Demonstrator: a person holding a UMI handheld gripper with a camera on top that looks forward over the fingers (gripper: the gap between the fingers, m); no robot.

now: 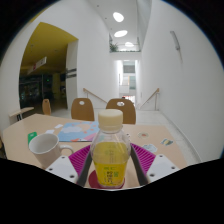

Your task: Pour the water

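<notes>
Gripper (108, 165) fingers clamp an upright bottle (110, 155).

Its long axis is vertical, the pale cap pointing up; clear plastic, yellowish liquid and a yellow label. It sits between the magenta pads (80, 158), pressed from both sides, above the wooden table (150, 135). A white mug (45, 148) stands just beside it; chairs (82, 108) wait beyond.

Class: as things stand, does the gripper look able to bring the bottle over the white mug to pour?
Probably yes. The gripper has the clear plastic yellow-capped bottle between its fingers, and the white ceramic mug stands close beside it, nothing between.
</notes>
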